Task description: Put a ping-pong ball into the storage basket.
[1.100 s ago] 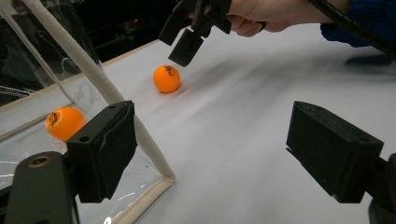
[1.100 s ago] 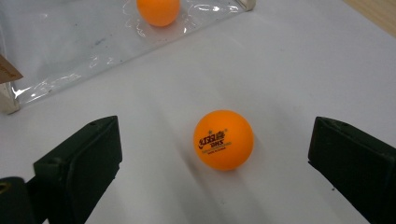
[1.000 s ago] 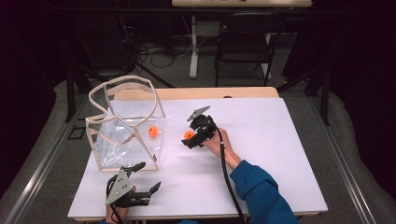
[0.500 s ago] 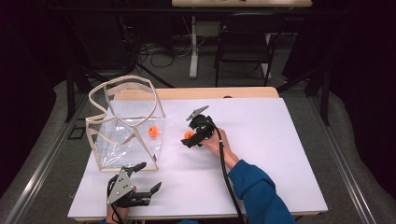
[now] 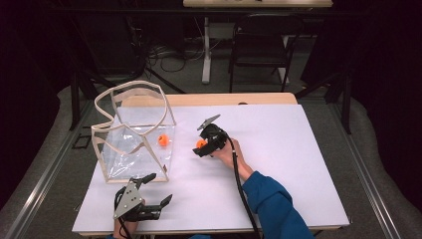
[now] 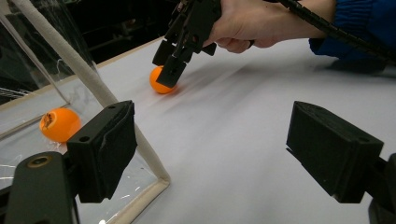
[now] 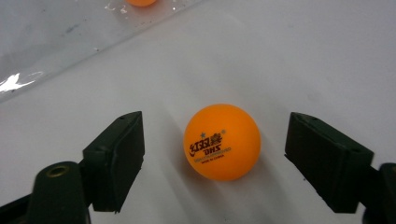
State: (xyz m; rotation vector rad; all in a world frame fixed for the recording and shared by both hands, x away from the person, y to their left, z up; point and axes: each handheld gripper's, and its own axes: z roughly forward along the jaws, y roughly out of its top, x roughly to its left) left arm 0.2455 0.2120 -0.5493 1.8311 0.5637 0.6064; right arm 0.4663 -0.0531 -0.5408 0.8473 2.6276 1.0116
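Observation:
An orange ping-pong ball [image 5: 200, 143] [image 7: 222, 141] lies on the white table top. My right gripper [image 5: 201, 148] [image 7: 215, 123] points down over it with a jaw on each side. Its jaws have just been closing, but gaps still show between the pads and the ball. The left gripper view has that gripper [image 6: 170, 70] at the ball [image 6: 161, 81]. A second orange ball [image 5: 163, 140] [image 6: 59, 124] sits inside the clear bag [image 5: 124, 154]. My left gripper [image 5: 159, 187] [image 6: 212, 114] rests open near the table's front edge, nothing between its jaws.
The clear bag has a cream trim [image 6: 88, 79] and stands at the table's left, its front corner close to my left gripper. The white sheet [image 5: 298, 164] stretches bare to the right. A chair [image 5: 259, 45] and cables stand beyond the far edge.
No clear change shows in the high view: both hands, both balls and the bag stay where they were.

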